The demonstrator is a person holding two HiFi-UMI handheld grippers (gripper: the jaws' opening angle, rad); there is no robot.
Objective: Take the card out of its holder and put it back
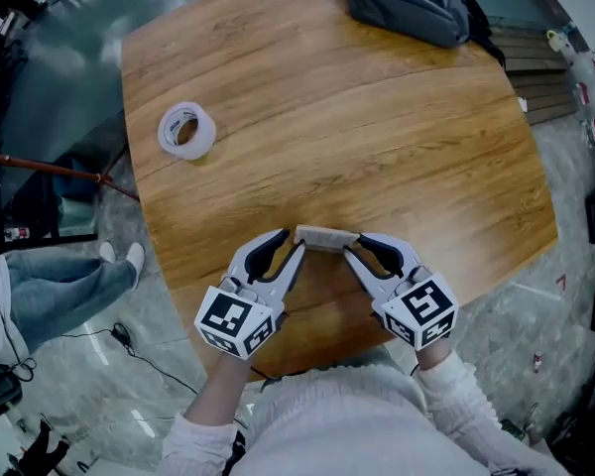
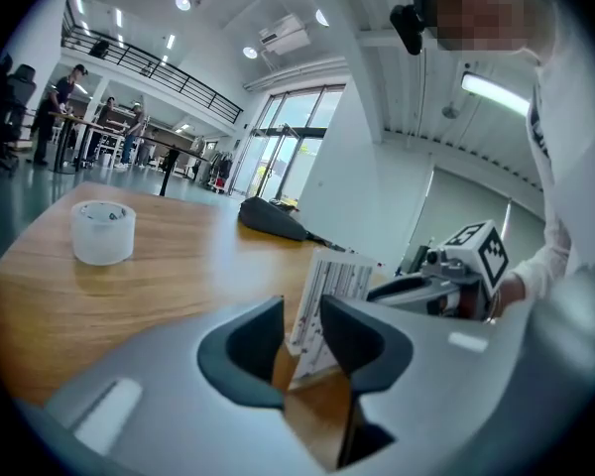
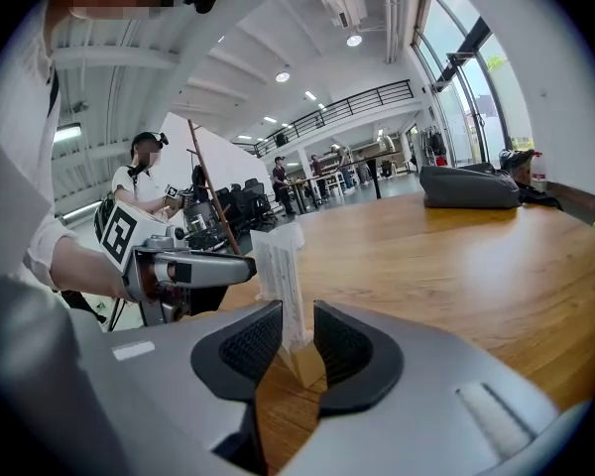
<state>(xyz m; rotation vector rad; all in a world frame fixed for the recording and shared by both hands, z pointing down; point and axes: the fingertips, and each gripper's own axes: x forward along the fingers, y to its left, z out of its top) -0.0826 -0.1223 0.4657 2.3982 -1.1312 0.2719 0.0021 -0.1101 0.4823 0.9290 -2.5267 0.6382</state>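
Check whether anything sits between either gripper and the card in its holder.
Nothing visible does. The card stands upright in the holder, between the open jaws of both the left gripper and the right gripper. The tape roll and the bag lie far off across the table.

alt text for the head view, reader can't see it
The left gripper and right gripper each straddle an end of a standing card with open fingers near the front edge of a wooden table. A tape roll lies at left, a grey bag at the far edge.
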